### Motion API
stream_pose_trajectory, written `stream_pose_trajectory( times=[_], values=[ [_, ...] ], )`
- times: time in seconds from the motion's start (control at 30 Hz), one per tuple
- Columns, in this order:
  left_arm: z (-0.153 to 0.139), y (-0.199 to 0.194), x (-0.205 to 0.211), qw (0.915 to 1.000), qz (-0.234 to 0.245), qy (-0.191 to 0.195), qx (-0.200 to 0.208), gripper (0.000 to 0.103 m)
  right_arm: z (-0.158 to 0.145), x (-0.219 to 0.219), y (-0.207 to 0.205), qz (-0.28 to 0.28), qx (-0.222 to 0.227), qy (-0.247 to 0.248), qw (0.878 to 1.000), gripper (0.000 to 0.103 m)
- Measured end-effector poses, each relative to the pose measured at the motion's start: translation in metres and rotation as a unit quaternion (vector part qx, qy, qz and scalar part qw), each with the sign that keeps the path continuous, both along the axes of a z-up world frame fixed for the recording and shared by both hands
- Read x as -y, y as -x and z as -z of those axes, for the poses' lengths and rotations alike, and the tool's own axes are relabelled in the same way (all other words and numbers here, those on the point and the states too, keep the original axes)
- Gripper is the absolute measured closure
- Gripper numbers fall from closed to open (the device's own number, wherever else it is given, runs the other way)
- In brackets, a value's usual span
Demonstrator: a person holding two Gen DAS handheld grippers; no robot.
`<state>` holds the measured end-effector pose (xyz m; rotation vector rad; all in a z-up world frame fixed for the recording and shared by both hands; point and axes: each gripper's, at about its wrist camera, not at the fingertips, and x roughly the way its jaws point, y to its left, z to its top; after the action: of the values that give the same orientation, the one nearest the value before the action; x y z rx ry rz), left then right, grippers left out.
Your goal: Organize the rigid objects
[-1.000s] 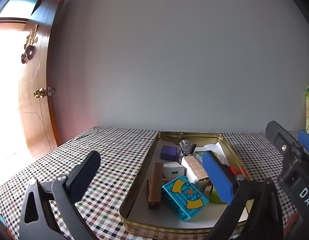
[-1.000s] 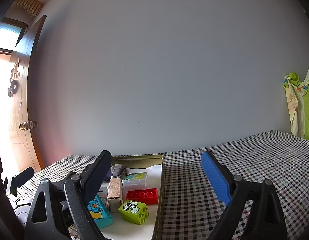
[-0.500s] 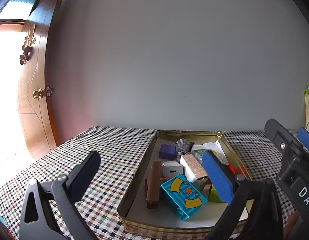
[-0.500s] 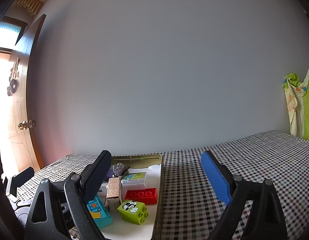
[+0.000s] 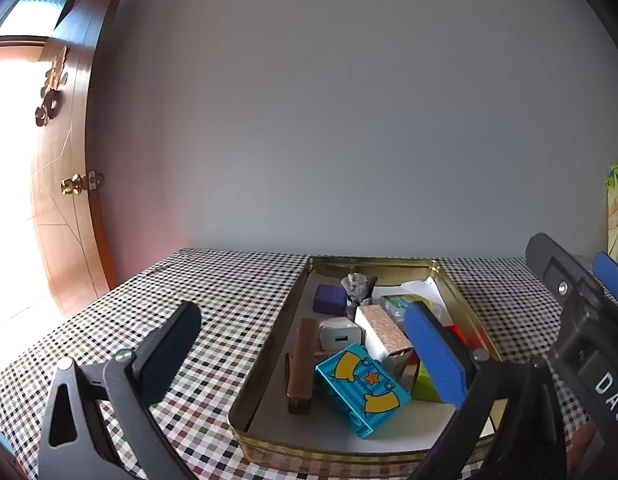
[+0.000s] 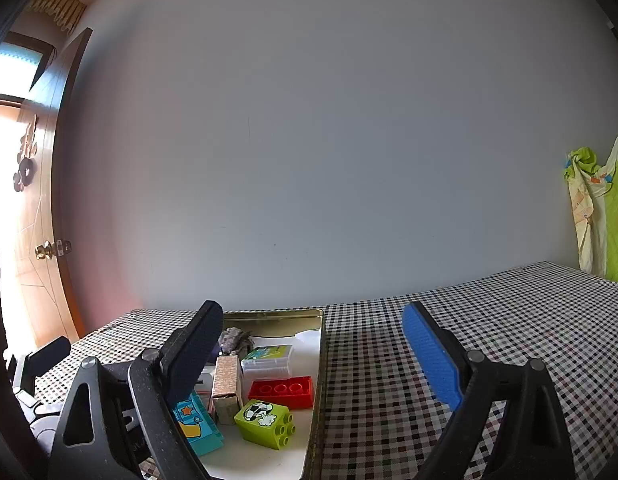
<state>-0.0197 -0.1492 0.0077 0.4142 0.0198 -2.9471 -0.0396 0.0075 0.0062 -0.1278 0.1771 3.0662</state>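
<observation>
Change: nothing is shifting; both grippers and every piece in the tin are sitting where they were a second ago.
Door [image 5: 61, 216]: brown wood with a brass knob, standing at the far left.
Left gripper [image 5: 305, 352]: jaws are gaping wide, gripping nothing, hovering over the tin's left rim.
Tin [image 5: 269, 360]: a shallow rectangular gold metal tray, lying on the tabletop.
Contents: a brown wooden bar [image 5: 302, 364], white charger [image 5: 340, 334], teal studded brick [image 5: 361, 388], speckled carton [image 6: 226, 384], glossy red brick [image 6: 282, 391] and lime brick [image 6: 264, 423] are crowding together inside.
Right gripper [image 6: 313, 356]: jaws are spreading wide, empty.
Tabletop [image 6: 509, 320]: a checked cloth is covering it.
Wall [image 6: 329, 140]: plain pale grey.
</observation>
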Motion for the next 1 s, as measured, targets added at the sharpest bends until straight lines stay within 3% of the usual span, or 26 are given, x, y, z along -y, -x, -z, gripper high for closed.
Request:
stream_pose_trajectory(
  times=[1.0],
  values=[
    [0.0014, 0.0046, 0.0014, 1.0000, 0.003, -0.002, 0.009, 0.000, -0.0007, -0.0069, -0.0026, -0.005, 0.004, -0.002, 1.000, 0.010]
  ],
)
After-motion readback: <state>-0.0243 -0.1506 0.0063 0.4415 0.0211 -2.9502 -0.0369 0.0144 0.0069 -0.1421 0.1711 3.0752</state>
